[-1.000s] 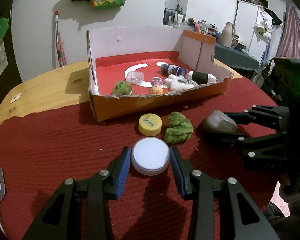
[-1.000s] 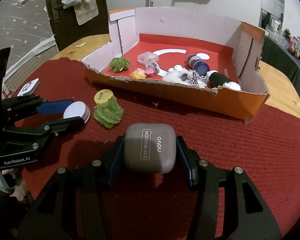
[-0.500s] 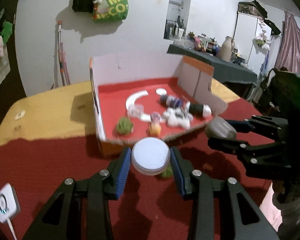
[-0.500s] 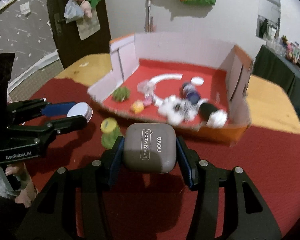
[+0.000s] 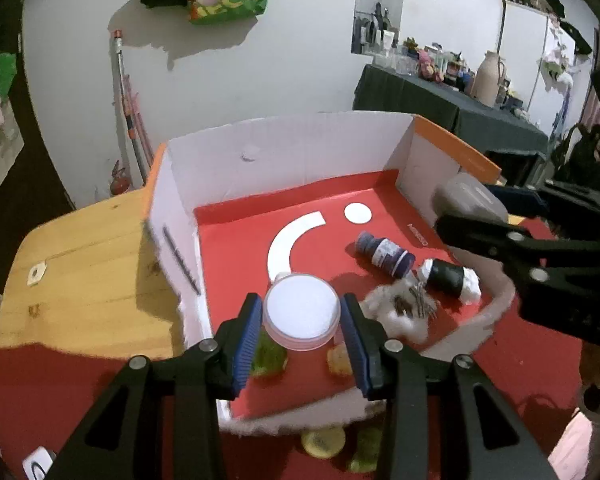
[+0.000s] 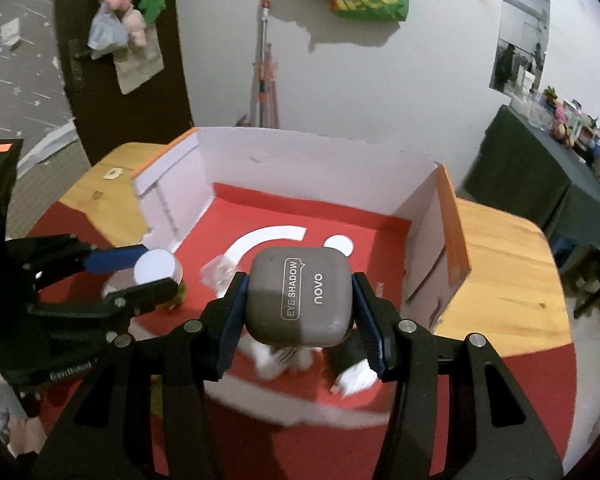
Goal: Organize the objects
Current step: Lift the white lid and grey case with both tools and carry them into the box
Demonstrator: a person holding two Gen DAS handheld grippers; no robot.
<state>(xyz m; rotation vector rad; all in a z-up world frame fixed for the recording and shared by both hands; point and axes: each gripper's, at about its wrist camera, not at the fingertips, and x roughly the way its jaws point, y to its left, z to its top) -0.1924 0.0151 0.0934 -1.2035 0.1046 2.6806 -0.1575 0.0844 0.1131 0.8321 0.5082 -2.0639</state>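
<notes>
My left gripper (image 5: 301, 318) is shut on a round white jar (image 5: 301, 311), held in the air over the near left part of the open cardboard box (image 5: 284, 152). In the right wrist view the same jar (image 6: 155, 268) shows at the left. My right gripper (image 6: 299, 302) is shut on a grey eye shadow case (image 6: 300, 294), also above the box's red floor (image 6: 364, 228); that case (image 5: 470, 200) appears at the right in the left wrist view. Inside the box lie a dark blue bottle (image 5: 384, 254), a black-and-white roll (image 5: 450, 278), a white fluffy toy (image 5: 400, 312) and green and yellow small items, partly hidden.
The box sits on a wooden table (image 5: 84, 264) with a red mat (image 5: 52, 392). A yellow lid (image 5: 323, 442) and a green piece (image 5: 366, 454) lie on the mat in front of the box. A white device (image 5: 40, 466) rests at the near left corner.
Both grippers rose from the mat and moved forward over the box, each still carrying its item. The box now fills the lower middle of both views.
</notes>
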